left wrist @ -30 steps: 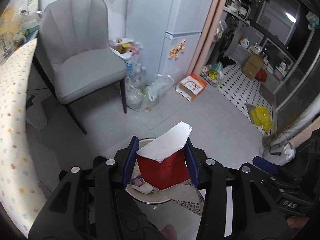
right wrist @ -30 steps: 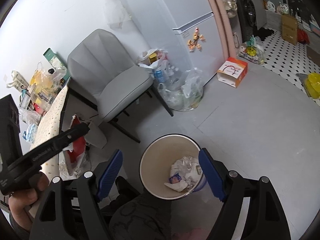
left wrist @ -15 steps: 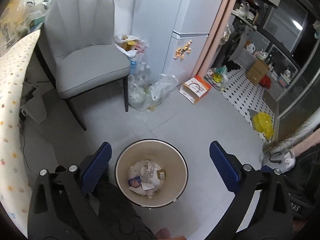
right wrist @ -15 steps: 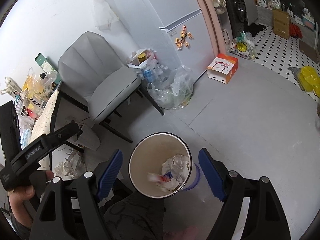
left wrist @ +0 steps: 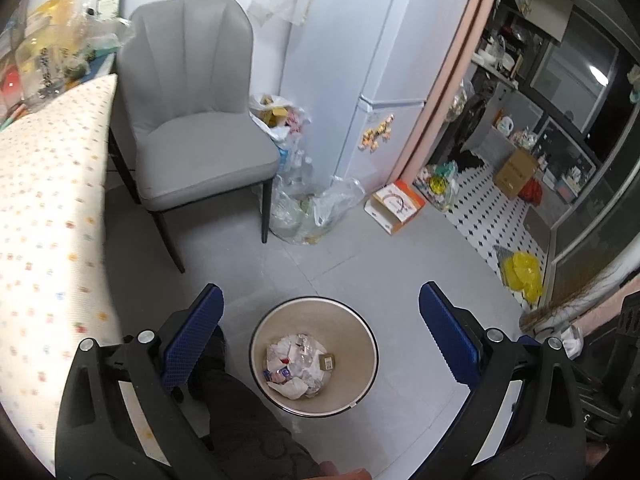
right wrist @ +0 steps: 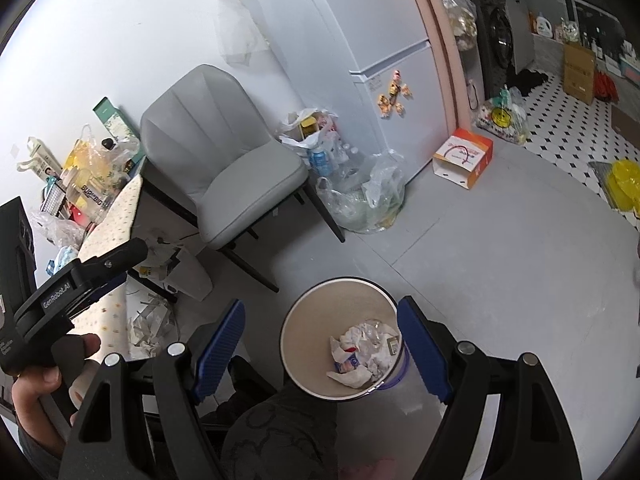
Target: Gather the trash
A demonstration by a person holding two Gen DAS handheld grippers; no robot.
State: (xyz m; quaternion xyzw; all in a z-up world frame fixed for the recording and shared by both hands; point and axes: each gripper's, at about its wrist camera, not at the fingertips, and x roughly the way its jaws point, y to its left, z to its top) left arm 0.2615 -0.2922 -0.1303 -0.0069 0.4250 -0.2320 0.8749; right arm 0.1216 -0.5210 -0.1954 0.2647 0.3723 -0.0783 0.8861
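A round beige trash bin [left wrist: 360, 344] stands on the grey floor, holding crumpled paper and wrappers [left wrist: 298, 364]. It also shows in the right wrist view [right wrist: 308, 320] with the same trash [right wrist: 360, 350] inside. My left gripper [left wrist: 320, 340] is open and empty, high above the bin. My right gripper [right wrist: 320, 344] is open and empty, also above the bin. The left gripper's body [right wrist: 76, 280] shows at the left of the right wrist view, held in a hand.
A grey chair [left wrist: 192, 120] stands behind the bin beside a table with a dotted cloth [left wrist: 48, 216]. Clear plastic bags [left wrist: 312, 208] and an orange-white box [left wrist: 394, 208] lie by the fridge [left wrist: 352, 60]. Loose paper scraps [right wrist: 150, 320] lie under the table.
One second ago my left gripper was shut on a red and white paper carton over the bin. It opened, the carton dropped in, and the gripper has risen higher.
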